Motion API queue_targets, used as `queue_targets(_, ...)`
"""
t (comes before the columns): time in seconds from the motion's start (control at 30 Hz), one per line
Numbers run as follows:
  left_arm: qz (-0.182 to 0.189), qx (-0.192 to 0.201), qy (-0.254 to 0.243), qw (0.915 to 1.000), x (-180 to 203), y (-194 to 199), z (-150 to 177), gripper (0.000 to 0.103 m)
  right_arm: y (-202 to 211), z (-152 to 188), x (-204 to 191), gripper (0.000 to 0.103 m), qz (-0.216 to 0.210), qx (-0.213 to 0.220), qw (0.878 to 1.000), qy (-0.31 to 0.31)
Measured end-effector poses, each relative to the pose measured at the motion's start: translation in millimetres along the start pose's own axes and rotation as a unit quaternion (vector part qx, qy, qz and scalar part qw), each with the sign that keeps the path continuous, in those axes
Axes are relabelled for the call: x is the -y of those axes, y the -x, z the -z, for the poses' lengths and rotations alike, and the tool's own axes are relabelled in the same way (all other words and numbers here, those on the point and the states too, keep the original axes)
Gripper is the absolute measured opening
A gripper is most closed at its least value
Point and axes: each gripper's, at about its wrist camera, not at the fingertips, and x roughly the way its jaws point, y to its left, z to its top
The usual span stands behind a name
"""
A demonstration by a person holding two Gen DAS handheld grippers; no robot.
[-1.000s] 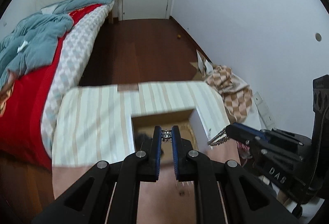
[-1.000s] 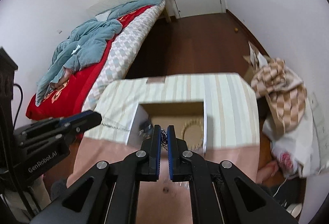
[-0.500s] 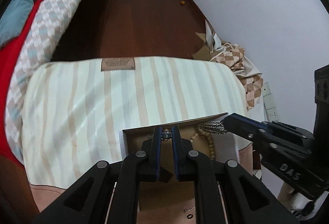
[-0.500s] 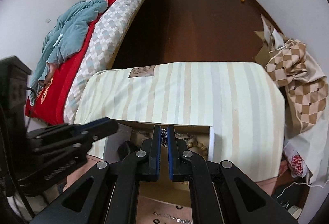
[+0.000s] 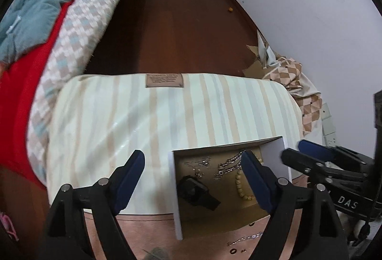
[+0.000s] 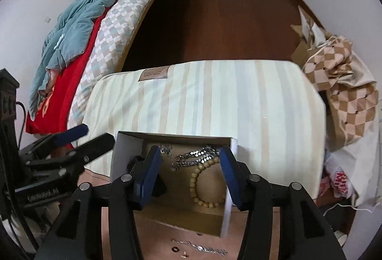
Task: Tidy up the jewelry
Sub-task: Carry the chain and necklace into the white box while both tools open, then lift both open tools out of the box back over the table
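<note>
Silver chain bracelet (image 6: pixel 199 154) lies in the cardboard box (image 6: pixel 124 152) beside a wooden bead bracelet (image 6: pixel 198 178); left gripper (image 5: pixel 193 181) and right gripper (image 6: pixel 189 170) are spreading, both empty.

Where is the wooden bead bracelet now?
In the right wrist view the bead bracelet lies inside the open box, on its right half, just below the silver chain.

An open white cardboard box (image 6: pixel 124 152) sits before a striped cushion (image 6: pixel 214 97), holding a silver link chain (image 6: pixel 200 154) behind a wooden bead bracelet (image 6: pixel 198 186).
</note>
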Motion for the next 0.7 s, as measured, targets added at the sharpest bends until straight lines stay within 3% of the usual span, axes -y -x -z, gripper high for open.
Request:
queue_targets(0.07,-0.018,0.011,-0.003,0.9998,-1.1,7.7,6.6,0.093,11.4,8.3,-1.4,0.054,0.035,0.011,0.999,0.013)
queue_targets(0.1,-0.026,0.015,-0.004,0.9995,-1.9,10.3,9.9,0.100,14.1,11.7,-2.4,0.059,0.052,0.014,0.998,0.018)
queue_targets(0.2,-0.059,0.035,-0.008,0.9976,-3.2,18.7,27.8,0.101,19.6,30.3,-3.1,0.080,0.094,0.021,0.995,0.028)
queue_targets(0.3,-0.087,0.049,-0.013,0.9949,-1.3,21.0,52.3,0.102,15.4,51.8,-3.8,0.085,0.127,0.017,0.991,0.035)
queue_targets(0.4,-0.096,0.045,-0.009,0.9944,-2.3,18.3,67.3,0.102,10.4,69.2,-4.4,0.103,0.139,0.015,0.990,0.032)
queue_targets(0.7,-0.117,0.055,0.015,0.9914,-9.1,35.2,97.3,0.102,26.9,91.5,-14.7,0.103,0.161,0.047,0.985,0.028)
